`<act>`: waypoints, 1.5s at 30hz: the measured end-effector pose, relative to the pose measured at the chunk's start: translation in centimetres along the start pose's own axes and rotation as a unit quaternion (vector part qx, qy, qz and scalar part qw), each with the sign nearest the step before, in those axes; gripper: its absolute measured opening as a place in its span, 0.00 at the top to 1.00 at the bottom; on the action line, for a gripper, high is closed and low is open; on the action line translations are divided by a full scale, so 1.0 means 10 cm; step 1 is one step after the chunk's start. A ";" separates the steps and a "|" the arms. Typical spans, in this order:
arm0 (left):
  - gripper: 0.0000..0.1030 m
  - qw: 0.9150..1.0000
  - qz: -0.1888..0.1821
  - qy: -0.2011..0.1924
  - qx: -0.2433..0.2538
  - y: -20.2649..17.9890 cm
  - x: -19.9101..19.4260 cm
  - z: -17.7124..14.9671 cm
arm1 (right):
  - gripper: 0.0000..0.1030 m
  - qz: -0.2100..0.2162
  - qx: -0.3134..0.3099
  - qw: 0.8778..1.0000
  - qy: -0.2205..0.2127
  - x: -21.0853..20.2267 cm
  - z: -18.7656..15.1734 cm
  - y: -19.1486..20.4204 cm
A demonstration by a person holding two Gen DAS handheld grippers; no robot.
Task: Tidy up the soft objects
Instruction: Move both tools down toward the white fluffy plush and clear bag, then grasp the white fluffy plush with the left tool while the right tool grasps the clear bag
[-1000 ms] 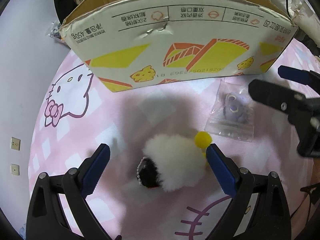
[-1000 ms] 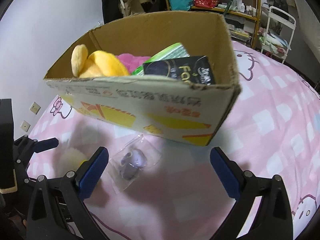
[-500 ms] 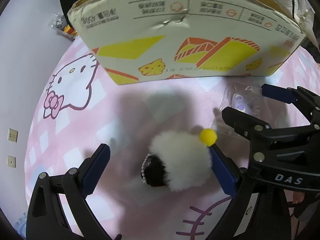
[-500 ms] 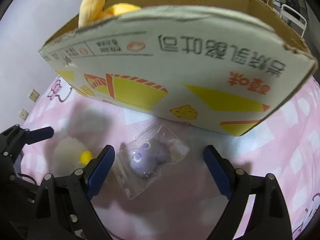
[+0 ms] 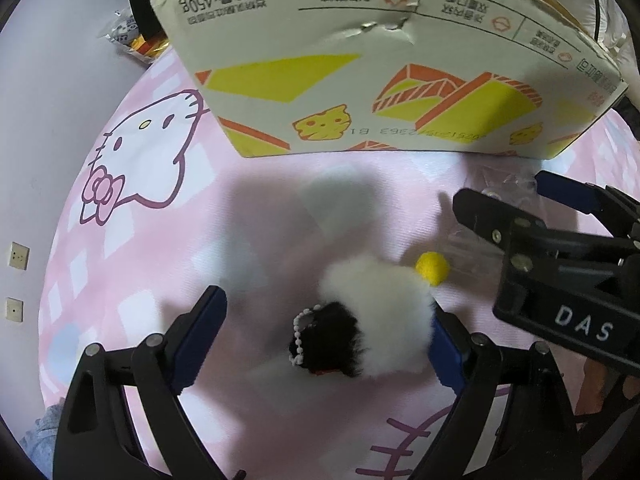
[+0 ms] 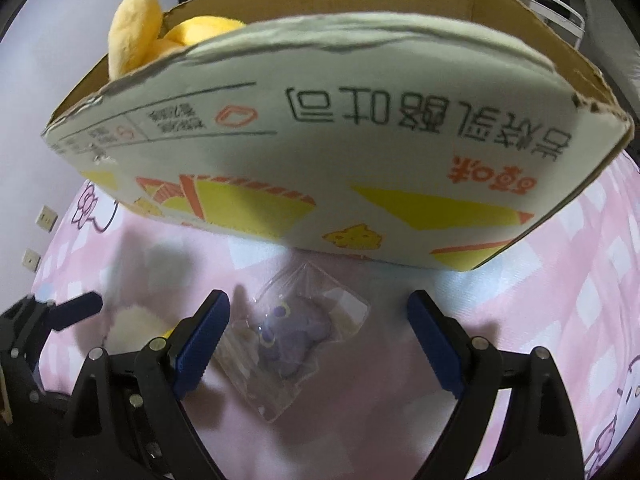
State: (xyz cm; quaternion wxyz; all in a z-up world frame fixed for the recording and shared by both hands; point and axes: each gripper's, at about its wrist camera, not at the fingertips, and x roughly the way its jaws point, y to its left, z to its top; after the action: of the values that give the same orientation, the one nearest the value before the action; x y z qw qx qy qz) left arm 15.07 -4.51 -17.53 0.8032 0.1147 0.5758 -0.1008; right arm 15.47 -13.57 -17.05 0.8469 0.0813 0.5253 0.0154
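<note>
A white and black fluffy plush with a yellow pompom and a bead chain lies on the pink sheet. My left gripper straddles it with its jaws closing; the right pad brushes the fluff, the left pad stands apart. A small purple toy in a clear bag lies between the wide-open fingers of my right gripper, which do not touch it. In the left wrist view the right gripper hides most of that bag. The left gripper shows at the right wrist view's left edge.
A printed cardboard box stands just beyond both items, holding a yellow plush. The pink cat-print sheet spreads all around. A white wall with sockets is at left. Foil packets lie by the box's far left corner.
Both grippers have sunk toward the sheet and closer to the box. The right gripper has come over the bagged toy and into the left view. The left jaws have narrowed slightly.
</note>
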 end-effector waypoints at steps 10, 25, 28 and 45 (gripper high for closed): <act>0.12 1.000 0.000 0.014 -0.017 0.08 0.12 0.01 | 0.06 -0.050 -0.009 0.999 0.007 0.15 -0.05 0.12; 0.59 0.999 -0.032 -0.017 -0.011 0.10 -0.04 0.00 | 0.40 -0.040 -0.067 0.997 0.024 0.00 -0.27 0.08; 0.64 0.998 -0.050 -0.023 -0.022 0.19 -0.06 0.01 | 0.61 -0.033 -0.076 0.996 0.021 -0.06 -0.29 0.08; 0.70 0.991 -0.078 -0.106 -0.028 0.35 -0.73 -0.24 | 0.85 0.058 -0.042 0.997 -0.025 -0.64 -0.42 -0.40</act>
State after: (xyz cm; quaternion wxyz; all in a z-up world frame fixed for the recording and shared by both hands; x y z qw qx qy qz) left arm 11.60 -0.24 -11.10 0.8523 0.0360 0.4973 -0.1583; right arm 8.63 -17.77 -13.77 0.8601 0.0759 0.4973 0.0844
